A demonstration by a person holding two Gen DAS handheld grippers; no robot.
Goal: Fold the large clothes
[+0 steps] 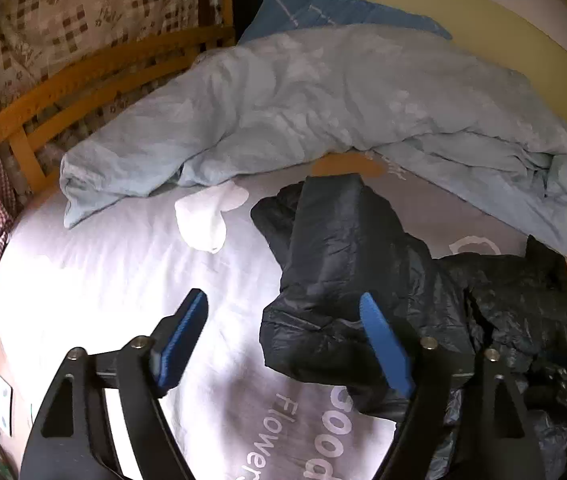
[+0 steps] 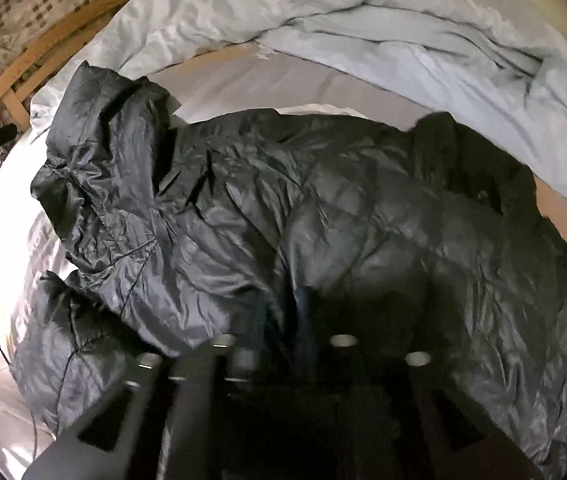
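The left gripper (image 1: 283, 340) hangs above the bed with its two blue-padded fingers (image 1: 181, 344) spread wide and nothing held between them. The black puffer jacket (image 1: 343, 280) lies on the printed grey bedsheet (image 1: 123, 280); one folded sleeve of it sits directly ahead of the right-hand finger, and that finger's pad overlaps the sleeve's near edge in the left wrist view, though contact cannot be confirmed. The left-hand finger stands over bare sheet. A white sock (image 1: 207, 216) lies on the sheet ahead of the left-hand finger, apart from the jacket. A crumpled light-blue duvet (image 1: 323, 100) runs across the bed beyond both fingers, with a wooden headboard (image 1: 83, 80) further out to the left. The right gripper (image 2: 283, 320) is pressed into the jacket's body (image 2: 323, 220); its fingers appear drawn close together and buried in dark fabric, probably pinching a fold, but shadow and blur hide the tips. In the right wrist view the jacket fills the area ahead of the fingers, its hood to the far left.
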